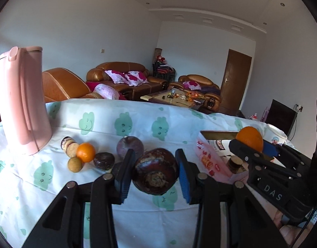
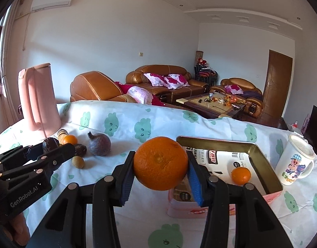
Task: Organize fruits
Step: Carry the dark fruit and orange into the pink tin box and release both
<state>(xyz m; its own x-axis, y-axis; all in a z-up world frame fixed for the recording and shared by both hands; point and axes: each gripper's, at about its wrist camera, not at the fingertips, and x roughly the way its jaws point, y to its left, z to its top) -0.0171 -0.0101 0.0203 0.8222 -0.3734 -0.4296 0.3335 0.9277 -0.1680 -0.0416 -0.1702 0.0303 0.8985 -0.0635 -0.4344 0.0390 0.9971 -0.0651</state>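
Above the bench, left gripper [image 1: 151,171] jaws pinching a dark fruit [image 1: 155,171], right gripper [image 2: 160,163] jaws pinching an orange [image 2: 160,163]; carrying step, lowering into pink tin [image 2: 268,165] likely next.

Our left gripper [image 1: 155,172] and right gripper [image 2: 160,170] are black plastic with silver screws and blue ribbed pads [image 2: 194,183]; white lettering reads "DAS" and "GenRobot.AI".
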